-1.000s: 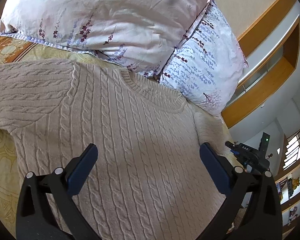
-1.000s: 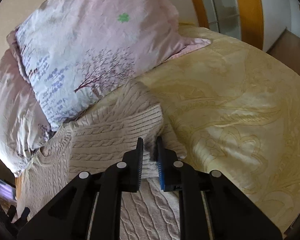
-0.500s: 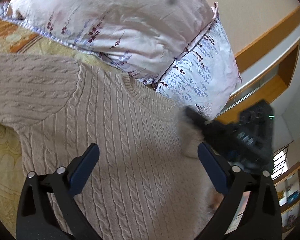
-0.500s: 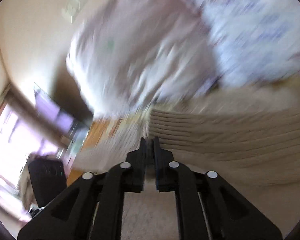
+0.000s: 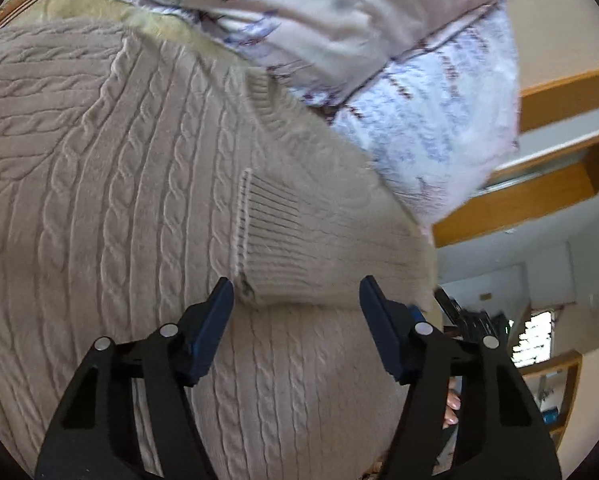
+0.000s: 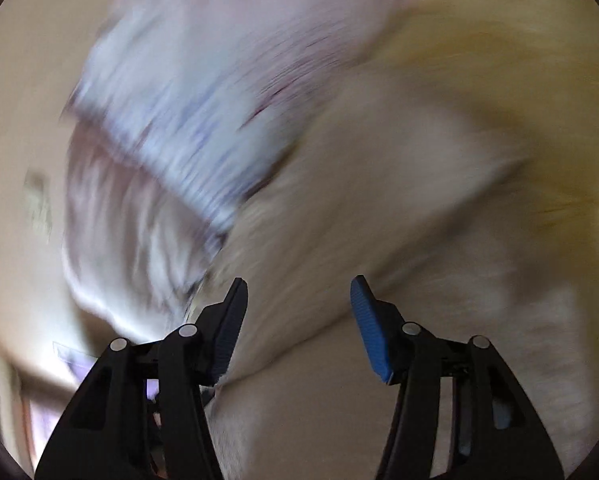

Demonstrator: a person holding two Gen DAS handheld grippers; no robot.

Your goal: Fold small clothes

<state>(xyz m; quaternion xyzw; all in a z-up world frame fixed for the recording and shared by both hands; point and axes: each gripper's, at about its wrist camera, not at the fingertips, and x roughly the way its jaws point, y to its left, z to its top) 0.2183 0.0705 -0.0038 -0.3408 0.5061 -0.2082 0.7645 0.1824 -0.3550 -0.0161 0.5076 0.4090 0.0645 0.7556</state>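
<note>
So the bed (image 5: 99,4) had this yellowish patterned cover on it, and the beige cable-knit sweater (image 5: 99,200) was spread flat across most of it, neckline up toward the two floral pillows (image 5: 339,20) stacked at the head, the collar pretty much touching the lower pillow. One sleeve (image 5: 319,232) was folded in across the chest, with its ribbed cuff (image 5: 275,240) lying on top of the body of the sweater. The left gripper (image 5: 295,308) hovered right over the bottom edge of that cuff, its fingers parted and just having been closing in; the cuff edge sat roughly between the blue pads but nothing was pinched. A bit of the person's hand (image 5: 451,404) peeked out behind it on the right side. The right gripper (image 6: 299,308) view was super blurry, all smeared pillow and knit, but you could see its fingers had just been spreading apart and stood open with nothing in them, sweater fabric (image 6: 379,200) below and beyond.
</note>
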